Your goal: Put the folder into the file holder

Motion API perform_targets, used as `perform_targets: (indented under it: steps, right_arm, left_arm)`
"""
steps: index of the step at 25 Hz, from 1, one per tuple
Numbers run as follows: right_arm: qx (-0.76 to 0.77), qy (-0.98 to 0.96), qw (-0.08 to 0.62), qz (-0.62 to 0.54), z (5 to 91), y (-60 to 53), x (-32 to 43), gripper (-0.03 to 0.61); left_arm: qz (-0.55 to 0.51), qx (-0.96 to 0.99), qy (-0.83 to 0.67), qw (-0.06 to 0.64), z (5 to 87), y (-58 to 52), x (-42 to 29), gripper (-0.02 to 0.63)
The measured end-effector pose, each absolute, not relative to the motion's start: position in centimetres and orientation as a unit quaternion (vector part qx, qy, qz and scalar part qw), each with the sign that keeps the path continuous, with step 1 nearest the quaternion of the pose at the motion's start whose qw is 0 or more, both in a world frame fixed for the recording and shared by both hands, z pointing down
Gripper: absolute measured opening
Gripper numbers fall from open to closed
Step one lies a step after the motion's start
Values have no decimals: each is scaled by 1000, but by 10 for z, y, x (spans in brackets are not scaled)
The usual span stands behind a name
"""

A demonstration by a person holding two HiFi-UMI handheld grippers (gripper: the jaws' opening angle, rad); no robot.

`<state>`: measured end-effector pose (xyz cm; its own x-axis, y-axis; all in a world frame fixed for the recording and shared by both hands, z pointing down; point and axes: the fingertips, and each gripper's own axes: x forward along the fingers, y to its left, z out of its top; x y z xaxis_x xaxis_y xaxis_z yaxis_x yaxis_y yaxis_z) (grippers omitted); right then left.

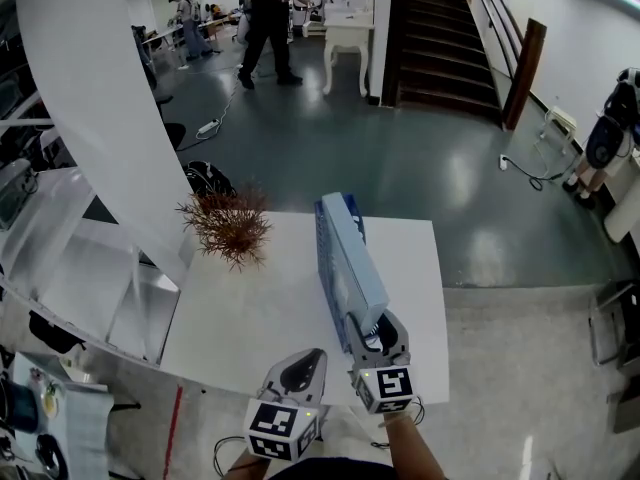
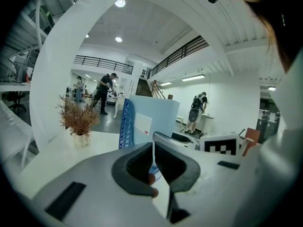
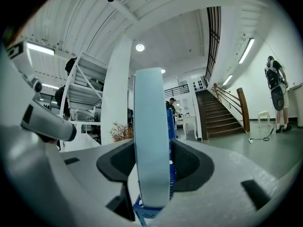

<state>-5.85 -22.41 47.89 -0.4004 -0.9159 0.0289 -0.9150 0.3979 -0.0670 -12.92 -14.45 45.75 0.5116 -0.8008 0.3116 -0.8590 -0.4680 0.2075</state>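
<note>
This is a large open hall, part office and part lab. It has a glossy dark grey floor (image 1: 400, 168), a wide dark staircase with wooden handrail (image 1: 440, 38), a black-railed mezzanine balcony (image 2: 102, 63), white desks (image 1: 348, 30) with standing people (image 1: 268, 18), and long strip ceiling lights (image 3: 246, 50).

Ahead of the left gripper (image 1: 302, 366) and right gripper (image 1: 377, 330), a white table (image 1: 260, 308) stood on a glossy grey-green floor (image 1: 400, 168). Farther ahead rose a dark staircase (image 1: 440, 38), a white desk (image 1: 348, 40) just left of it. A broad white column (image 1: 90, 98) stood on the left gripper's side, under round ceiling lights (image 2: 120, 3).
</note>
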Motion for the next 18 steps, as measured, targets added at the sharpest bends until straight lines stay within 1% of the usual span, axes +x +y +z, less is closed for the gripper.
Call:
perform_targets:
  steps: [18]
  right_arm:
    - [-579,815,17,1,445,-188,-52,189]
  left_arm:
    - [76,867,-468,150,444,-124,-142,15]
